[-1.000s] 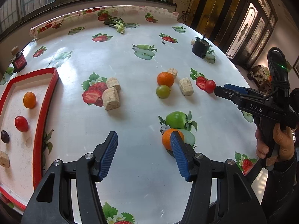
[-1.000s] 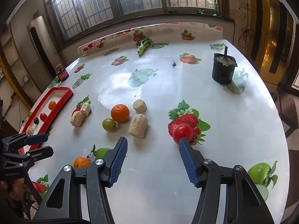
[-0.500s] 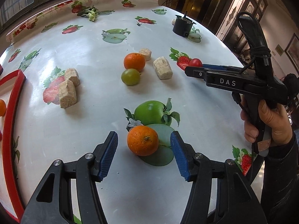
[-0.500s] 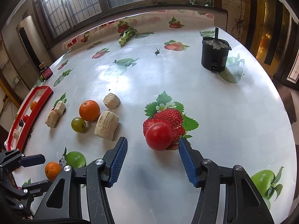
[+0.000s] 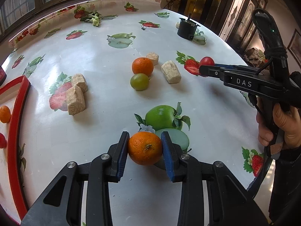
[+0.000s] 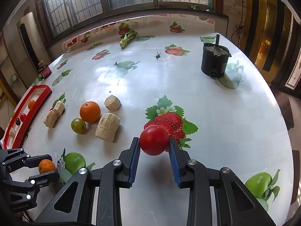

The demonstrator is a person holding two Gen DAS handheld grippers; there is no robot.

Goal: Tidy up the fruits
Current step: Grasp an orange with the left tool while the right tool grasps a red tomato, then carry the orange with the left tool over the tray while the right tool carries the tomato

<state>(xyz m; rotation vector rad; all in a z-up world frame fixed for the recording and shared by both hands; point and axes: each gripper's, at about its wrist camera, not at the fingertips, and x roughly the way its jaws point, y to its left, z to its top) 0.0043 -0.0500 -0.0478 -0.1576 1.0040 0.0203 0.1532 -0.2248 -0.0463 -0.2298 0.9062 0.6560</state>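
My left gripper [image 5: 145, 148] is shut on a small orange [image 5: 145, 147] low over the table; the same orange shows in the right wrist view [image 6: 47, 166]. My right gripper [image 6: 154, 145] is shut on a red tomato [image 6: 154, 140], seen from the side in the left wrist view [image 5: 207, 61]. A larger orange [image 5: 142, 66] and a green fruit [image 5: 139, 81] lie mid-table. A red-rimmed tray [image 5: 17, 101] at the left holds a small orange [image 5: 4, 114] and a red fruit [image 5: 2, 143].
Several beige chunks lie on the fruit-print tablecloth, two [image 5: 76, 98] near the tray and two [image 5: 171, 71] by the larger orange. A black pot [image 6: 214, 60] stands at the far right. A green stalk [image 6: 128, 36] lies at the far edge.
Both grippers moved forward and closed: the left onto the small orange, the right onto the red tomato.
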